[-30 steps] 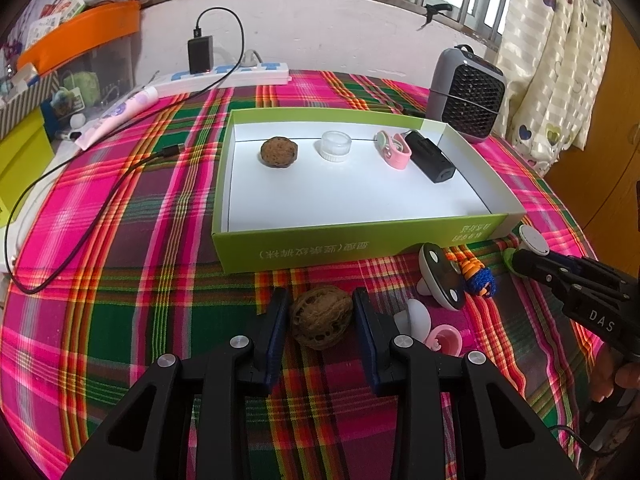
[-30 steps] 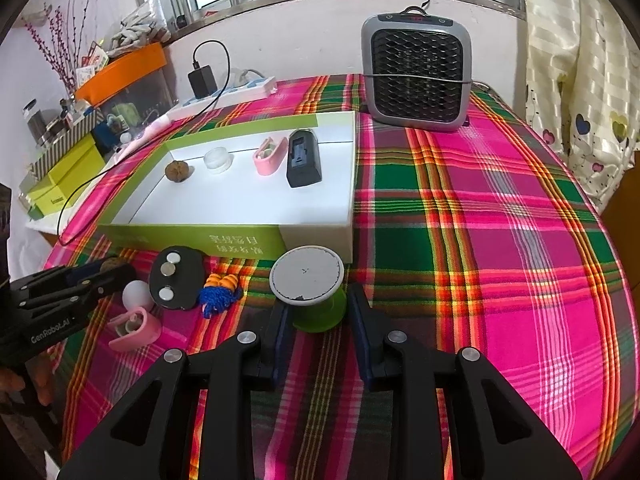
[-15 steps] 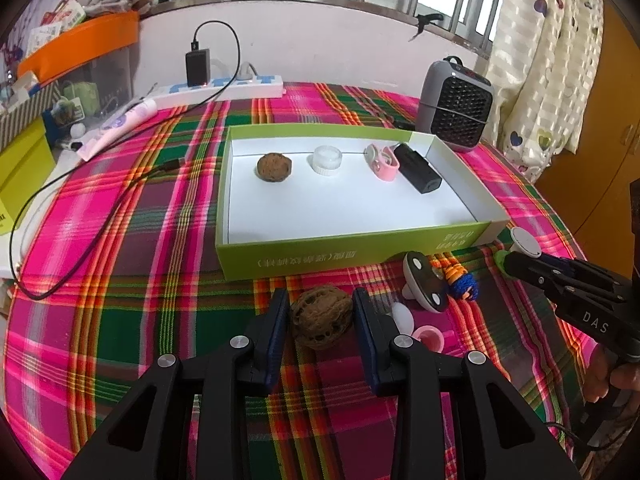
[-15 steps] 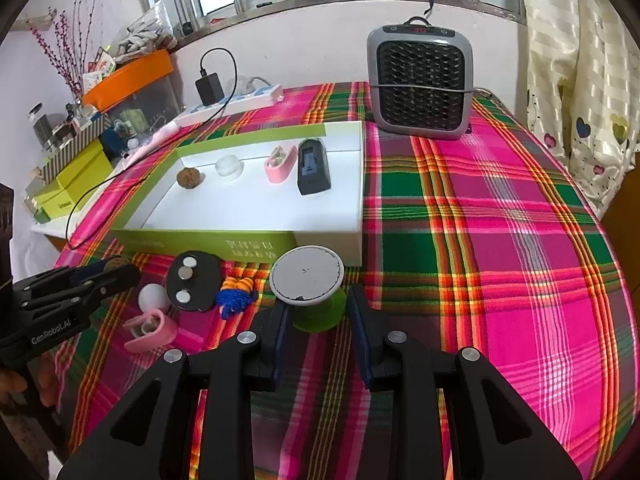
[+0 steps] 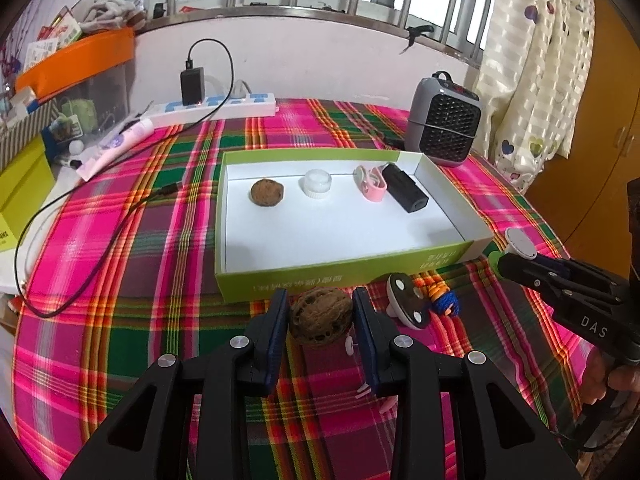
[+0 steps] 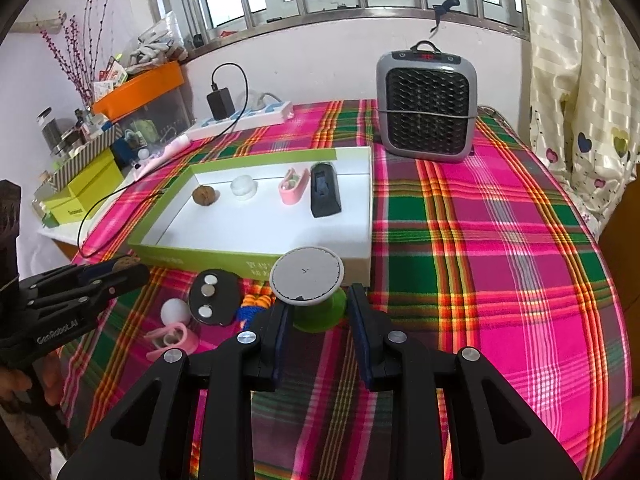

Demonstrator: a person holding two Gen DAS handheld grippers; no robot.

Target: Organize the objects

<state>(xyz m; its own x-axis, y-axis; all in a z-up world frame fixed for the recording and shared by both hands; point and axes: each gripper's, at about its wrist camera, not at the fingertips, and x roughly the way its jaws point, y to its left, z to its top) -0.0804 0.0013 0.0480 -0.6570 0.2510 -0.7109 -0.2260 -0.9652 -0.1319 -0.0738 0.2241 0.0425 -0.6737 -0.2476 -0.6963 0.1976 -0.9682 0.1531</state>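
The left gripper [image 5: 321, 316] is clamped on a brown walnut [image 5: 321, 315], both pads pressing its sides, and it holds the nut above the plaid cloth [image 5: 120, 280], just before the near wall of the green box [image 5: 340, 278]. The right gripper [image 6: 316, 312] is closed on the green base of a spool [image 6: 307, 276] with a flat grey top, near the box's near right corner.

Only the right wrist view shows fully the loose things between the two tools: a pink clip [image 6: 172, 338], a white ball [image 6: 175, 311], a black oval piece with three round magnets [image 6: 214, 297], and a blue and orange knitted toy [image 6: 256, 306]. In the left wrist view the pink clip and the ball are mostly hidden behind the finger.

Both tools point down at a slant toward the table. A hand [image 5: 612, 376] grips the right tool's handle at the right edge of the left view.

Inside the box, along its far side, lie a second walnut [image 5: 267, 192], a small clear jar [image 5: 317, 184], another pink clip [image 5: 371, 183] and a black block [image 5: 404, 193], the last two touching. Farther away stand a grey heater [image 6: 427, 106] and a white power strip [image 5: 216, 106] with a black charger [image 5: 192, 86].
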